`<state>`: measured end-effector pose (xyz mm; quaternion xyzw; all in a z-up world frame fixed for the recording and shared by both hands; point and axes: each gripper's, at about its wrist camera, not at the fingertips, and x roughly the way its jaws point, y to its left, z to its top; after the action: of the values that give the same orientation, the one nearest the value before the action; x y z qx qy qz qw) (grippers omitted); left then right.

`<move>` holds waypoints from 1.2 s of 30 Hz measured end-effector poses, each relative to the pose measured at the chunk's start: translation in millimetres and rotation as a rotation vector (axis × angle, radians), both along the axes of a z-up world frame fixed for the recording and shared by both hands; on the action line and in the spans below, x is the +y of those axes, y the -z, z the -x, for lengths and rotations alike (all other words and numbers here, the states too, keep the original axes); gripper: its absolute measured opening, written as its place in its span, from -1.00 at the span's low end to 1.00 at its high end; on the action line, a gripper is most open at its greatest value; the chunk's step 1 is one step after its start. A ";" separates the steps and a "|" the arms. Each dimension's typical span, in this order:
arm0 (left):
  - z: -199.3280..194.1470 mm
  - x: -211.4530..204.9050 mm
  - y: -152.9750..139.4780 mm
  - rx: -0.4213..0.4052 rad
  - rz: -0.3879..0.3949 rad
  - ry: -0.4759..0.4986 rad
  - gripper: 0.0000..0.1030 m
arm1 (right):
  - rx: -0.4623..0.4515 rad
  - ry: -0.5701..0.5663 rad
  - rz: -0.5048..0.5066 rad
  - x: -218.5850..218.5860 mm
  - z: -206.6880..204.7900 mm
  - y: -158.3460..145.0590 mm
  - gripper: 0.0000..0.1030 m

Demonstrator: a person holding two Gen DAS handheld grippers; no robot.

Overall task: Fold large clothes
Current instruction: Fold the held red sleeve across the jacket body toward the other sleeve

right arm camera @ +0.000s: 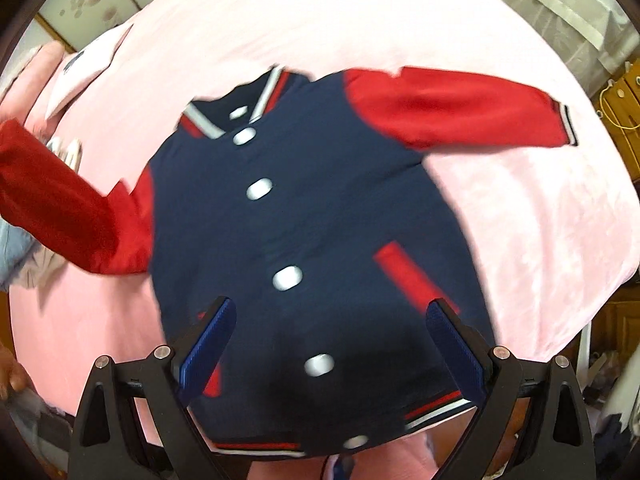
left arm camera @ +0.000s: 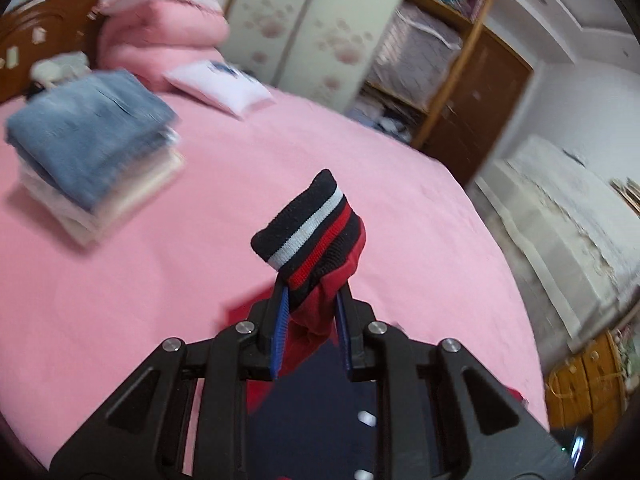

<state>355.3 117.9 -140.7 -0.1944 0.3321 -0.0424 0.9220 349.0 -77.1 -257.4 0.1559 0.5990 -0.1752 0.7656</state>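
Observation:
A navy varsity jacket (right arm camera: 320, 208) with red sleeves and white snap buttons lies front-up on the pink bed (right arm camera: 520, 220). Its right-hand sleeve (right arm camera: 460, 108) lies spread out flat. Its left-hand sleeve (right arm camera: 52, 200) is lifted off the bed. My left gripper (left arm camera: 310, 300) is shut on that sleeve's striped cuff (left arm camera: 312, 228) and holds it above the bed. My right gripper (right arm camera: 328, 320) is open and empty, hovering over the jacket's lower front near the hem.
A stack of folded clothes (left arm camera: 92, 148) topped with blue denim sits on the bed at the left. Pink folded quilts (left arm camera: 160, 28) and a white pillow (left arm camera: 220, 88) lie by the headboard. A wardrobe (left arm camera: 440, 72) stands beyond the bed.

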 end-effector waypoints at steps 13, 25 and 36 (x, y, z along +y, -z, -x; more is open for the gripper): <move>4.1 -202.5 118.4 0.387 -0.133 0.272 0.23 | -0.043 -0.004 -0.027 -123.0 -76.8 61.4 0.89; 9.4 -150.9 128.5 0.528 -0.227 0.071 0.55 | -0.083 -0.325 -0.258 -63.7 -188.3 122.7 0.49; -9.3 -113.5 165.8 0.641 -0.424 -0.026 0.55 | 0.084 -0.643 0.092 52.0 -255.9 157.1 0.23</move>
<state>364.6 4.4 -306.4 -0.0070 0.6023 0.1018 0.7917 604.9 -25.1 -414.5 -0.0834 0.6401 0.0422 0.7626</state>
